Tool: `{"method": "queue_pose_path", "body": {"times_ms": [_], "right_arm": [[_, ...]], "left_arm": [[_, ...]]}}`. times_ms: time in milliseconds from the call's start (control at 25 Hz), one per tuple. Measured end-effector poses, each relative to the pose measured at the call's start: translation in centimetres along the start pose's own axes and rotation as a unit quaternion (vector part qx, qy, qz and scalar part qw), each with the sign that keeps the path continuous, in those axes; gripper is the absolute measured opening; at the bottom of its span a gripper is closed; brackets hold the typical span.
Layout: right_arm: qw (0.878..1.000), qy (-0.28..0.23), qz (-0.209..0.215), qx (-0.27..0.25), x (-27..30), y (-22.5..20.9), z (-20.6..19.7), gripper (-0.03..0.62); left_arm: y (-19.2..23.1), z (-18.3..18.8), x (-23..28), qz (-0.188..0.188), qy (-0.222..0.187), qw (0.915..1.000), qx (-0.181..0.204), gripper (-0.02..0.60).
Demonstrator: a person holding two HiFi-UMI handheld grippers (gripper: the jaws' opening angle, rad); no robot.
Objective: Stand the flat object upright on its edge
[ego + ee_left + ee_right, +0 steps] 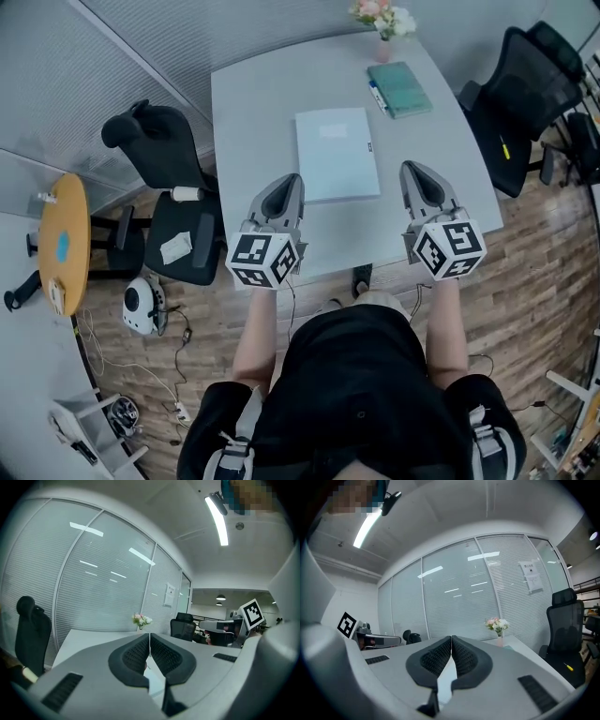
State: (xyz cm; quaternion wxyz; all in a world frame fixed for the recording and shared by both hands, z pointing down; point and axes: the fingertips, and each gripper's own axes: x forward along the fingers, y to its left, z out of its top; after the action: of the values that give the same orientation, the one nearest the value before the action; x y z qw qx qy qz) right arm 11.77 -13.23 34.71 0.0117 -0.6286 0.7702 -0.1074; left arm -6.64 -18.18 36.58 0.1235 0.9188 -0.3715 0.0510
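A pale blue flat folder (337, 153) lies flat in the middle of the grey table (253, 103). My left gripper (287, 180) hovers at the folder's near left corner, its jaws shut with nothing between them. My right gripper (413, 170) is to the right of the folder, apart from it, also shut and empty. In the left gripper view the closed gripper (149, 635) points over the table, and a strip of the folder (154, 679) shows below the jaws. The right gripper view shows the closed right gripper (452, 638) level above the table.
A teal book (400, 89) with a pen beside it lies at the far right of the table, near a small vase of flowers (384, 21). Black office chairs stand left (167, 178) and right (525, 94) of the table. A round wooden side table (64, 239) is far left.
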Motion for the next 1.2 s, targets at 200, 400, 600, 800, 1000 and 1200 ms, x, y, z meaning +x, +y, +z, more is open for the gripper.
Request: {"method": "queue_pose_path", "body": {"times_ms": [200,400,600,800,1000,1200], "right_arm": [[0.999,0.022,0.030,0.002,3.7,-2.3,-0.4,0.041],[0.997,0.058,0.051,0.009,7.5,-5.1,-2.4,0.066],[0.992,0.099,0.069,0.027,10.8,-7.7,-5.6,0.089],[0.986,0.143,0.072,0.053,12.9,-8.9,-9.3,0.120],[0.979,0.181,0.064,0.066,14.9,-9.3,-12.8,0.155],[0.973,0.213,0.047,0.079,16.9,-9.8,-15.8,0.169]], "left_arm": [[1.0,0.6,3.3,0.027,0.008,0.9996,0.000,0.026],[2.3,-0.1,6.8,0.052,0.024,0.9983,-0.006,0.028],[3.9,-2.1,9.5,0.084,0.048,0.9951,-0.017,0.029],[5.1,-5.0,10.6,0.097,0.085,0.9912,-0.030,0.106],[7.0,-7.7,11.2,0.097,0.112,0.9880,-0.045,0.134],[10.0,-11.2,12.8,0.092,0.139,0.9827,-0.081,0.155]]}}
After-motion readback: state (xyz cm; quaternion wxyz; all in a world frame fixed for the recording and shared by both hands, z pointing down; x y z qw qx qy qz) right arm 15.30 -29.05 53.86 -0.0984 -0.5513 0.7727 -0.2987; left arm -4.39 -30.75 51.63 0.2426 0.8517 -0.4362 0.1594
